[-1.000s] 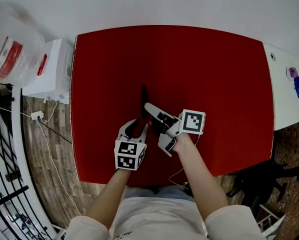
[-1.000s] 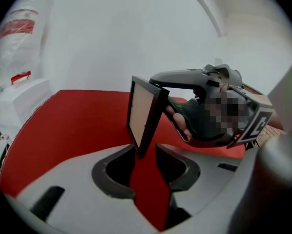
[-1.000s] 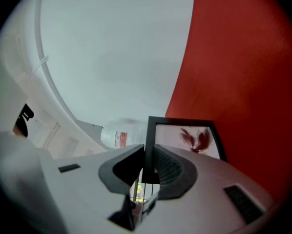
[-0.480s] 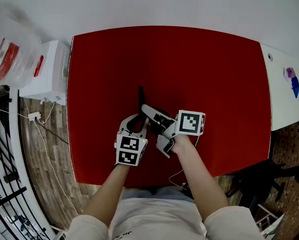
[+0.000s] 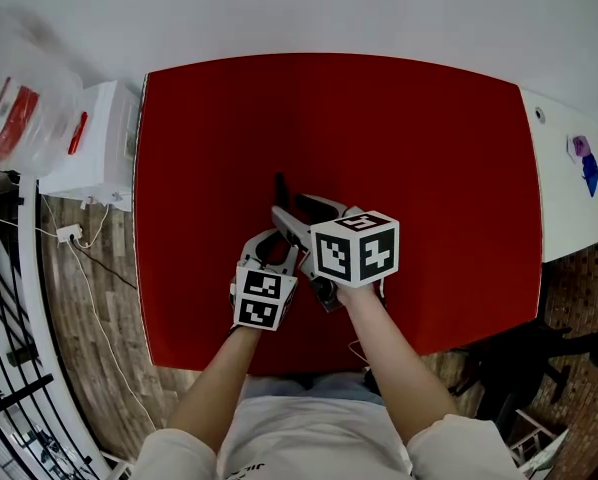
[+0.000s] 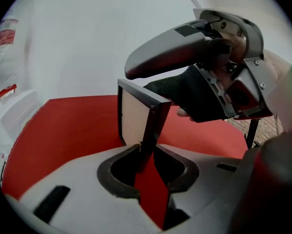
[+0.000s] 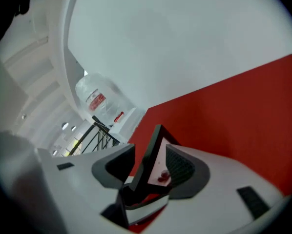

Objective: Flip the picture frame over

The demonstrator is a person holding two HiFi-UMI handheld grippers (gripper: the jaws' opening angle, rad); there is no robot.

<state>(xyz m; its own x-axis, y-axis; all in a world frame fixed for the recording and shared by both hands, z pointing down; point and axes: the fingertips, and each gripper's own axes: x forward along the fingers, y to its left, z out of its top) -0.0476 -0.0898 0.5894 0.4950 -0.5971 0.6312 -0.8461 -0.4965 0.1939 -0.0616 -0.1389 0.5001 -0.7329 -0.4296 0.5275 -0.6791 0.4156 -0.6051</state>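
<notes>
Left claw (image 6: 147, 165): jaws apart and just been closing. The near lower corner of the picture frame (image 6: 135, 117) sits in the gap, close against one jaw, with red showing past the other. No squeeze seen.

Right claw (image 7: 149, 156): jaws wide and just been opening. The frame's edge sits loose and tilted between them.

Frame: dark border, pale panel, standing upright on edge. Cannot tell whether its bottom edge rests on the surface. In the left gripper view the right claw reaches over its upper near corner, above the left claw.

Head view: both claws meet at the near middle of the red tabletop (image 5: 409, 138). The frame reads as a thin dark line running away from the person.

Off the left edge: a white cabinet (image 5: 97, 133) and a clear plastic bag (image 5: 24, 83).
</notes>
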